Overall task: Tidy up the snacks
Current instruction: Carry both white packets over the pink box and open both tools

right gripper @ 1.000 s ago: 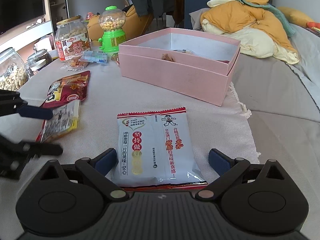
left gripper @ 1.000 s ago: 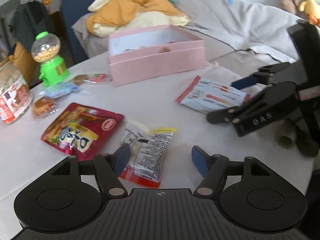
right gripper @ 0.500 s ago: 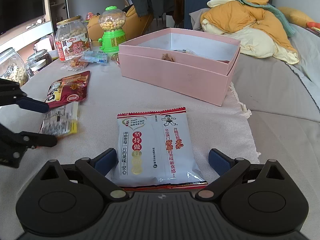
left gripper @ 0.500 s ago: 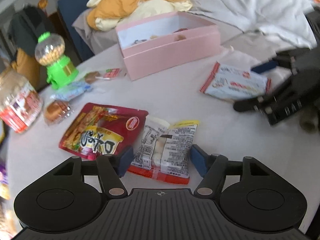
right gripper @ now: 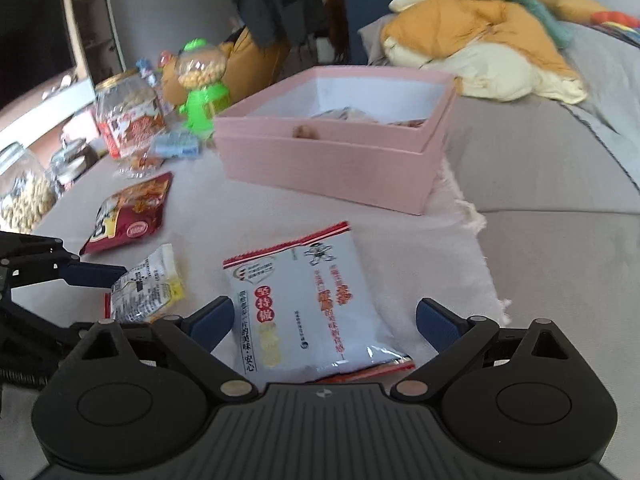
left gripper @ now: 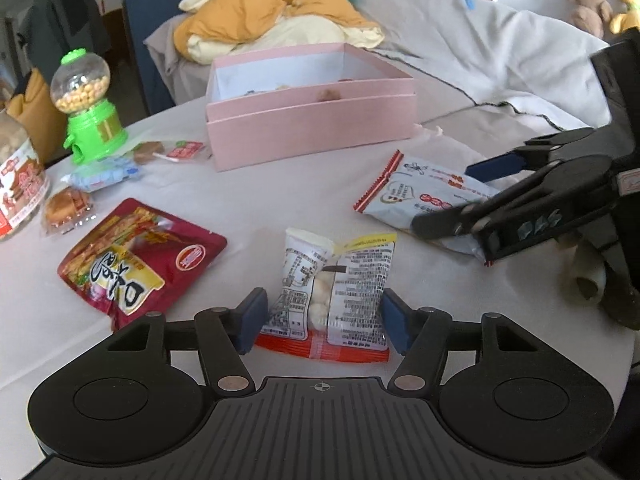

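An open pink box [left gripper: 312, 120] [right gripper: 332, 168] stands at the back of the white table, with a few snacks inside. My left gripper [left gripper: 322, 316] is open, its fingers on either side of a clear snack packet with a yellow and red edge [left gripper: 332, 292] [right gripper: 148, 284] lying on the table. My right gripper [right gripper: 322, 320] is open around the near end of a white-and-red snack bag [right gripper: 312, 300] [left gripper: 420, 196], which looks tilted, its near end raised. The right gripper also shows in the left wrist view [left gripper: 480, 196].
A dark red snack pouch [left gripper: 132, 264] lies left of the packet. A green candy dispenser [left gripper: 90, 108], a labelled jar [left gripper: 16, 184], a bun [left gripper: 66, 208] and small wrapped sweets [left gripper: 104, 174] stand at the left. A bed with heaped clothes [left gripper: 280, 16] is behind.
My left gripper has moved forward so the clear packet lies between its fingers. My right gripper has shifted and tilted, and the white bag's near end has come up.
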{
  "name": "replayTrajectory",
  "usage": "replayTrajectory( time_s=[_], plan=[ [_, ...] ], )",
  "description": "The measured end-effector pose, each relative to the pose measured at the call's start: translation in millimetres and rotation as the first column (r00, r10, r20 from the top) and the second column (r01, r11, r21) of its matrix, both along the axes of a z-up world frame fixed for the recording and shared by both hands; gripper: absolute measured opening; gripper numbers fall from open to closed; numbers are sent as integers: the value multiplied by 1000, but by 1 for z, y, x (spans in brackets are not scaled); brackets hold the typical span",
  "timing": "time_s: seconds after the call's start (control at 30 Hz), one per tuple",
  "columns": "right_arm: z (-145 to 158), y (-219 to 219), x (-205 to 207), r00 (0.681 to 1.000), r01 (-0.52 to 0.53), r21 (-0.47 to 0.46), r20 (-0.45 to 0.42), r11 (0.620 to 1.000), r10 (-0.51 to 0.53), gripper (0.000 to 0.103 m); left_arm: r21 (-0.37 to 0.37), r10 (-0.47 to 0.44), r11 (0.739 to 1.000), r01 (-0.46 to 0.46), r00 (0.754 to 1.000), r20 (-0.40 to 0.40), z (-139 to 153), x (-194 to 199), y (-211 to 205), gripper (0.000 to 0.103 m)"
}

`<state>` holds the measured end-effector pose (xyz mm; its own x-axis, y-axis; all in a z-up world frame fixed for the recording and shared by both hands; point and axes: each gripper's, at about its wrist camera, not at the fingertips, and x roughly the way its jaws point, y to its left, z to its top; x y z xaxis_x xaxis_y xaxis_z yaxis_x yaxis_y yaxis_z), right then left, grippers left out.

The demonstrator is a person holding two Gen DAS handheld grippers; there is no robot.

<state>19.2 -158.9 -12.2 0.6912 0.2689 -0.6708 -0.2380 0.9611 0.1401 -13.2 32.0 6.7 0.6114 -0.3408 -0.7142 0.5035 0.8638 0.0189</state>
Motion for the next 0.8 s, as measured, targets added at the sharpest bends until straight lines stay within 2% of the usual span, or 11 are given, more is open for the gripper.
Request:
replayTrajectory(
  time_s=[0.13,0.23,0.33,0.43,0.53,0.67,0.77,0.8],
  plan=[
    [-3,19,10,998,-64,-126,-10,990,63,97,-20,7,1000,-7,1000,3,-2,5,0,71],
    [3,21,14,994,-105,-127,-44,986,100,86,4,0,1000,0,1000,-14,0,10,-4,71],
    [6,24,17,987,-152,-153,-69,976,143,86,6,-2,1000,2,1000,-22,1,12,-5,72],
    [6,20,33,981,-173,-127,-106,977,160,89,6,2,1000,-1,1000,-20,0,11,-5,72],
    [11,16,37,984,-147,-121,-120,982,132,76,12,8,1000,-8,999,-33,1,10,-6,71],
    [21,11,17,984,-149,-104,-111,983,137,76,-7,26,1000,-26,1000,-15,1,7,-5,66],
    [36,2,1,988,-138,-87,-78,987,131,76,-51,20,999,-21,1000,-13,7,9,-5,55],
    [44,-2,-2,990,-130,-87,-60,988,125,76,-69,21,997,-22,1000,-10,12,11,-5,55]
  ],
)
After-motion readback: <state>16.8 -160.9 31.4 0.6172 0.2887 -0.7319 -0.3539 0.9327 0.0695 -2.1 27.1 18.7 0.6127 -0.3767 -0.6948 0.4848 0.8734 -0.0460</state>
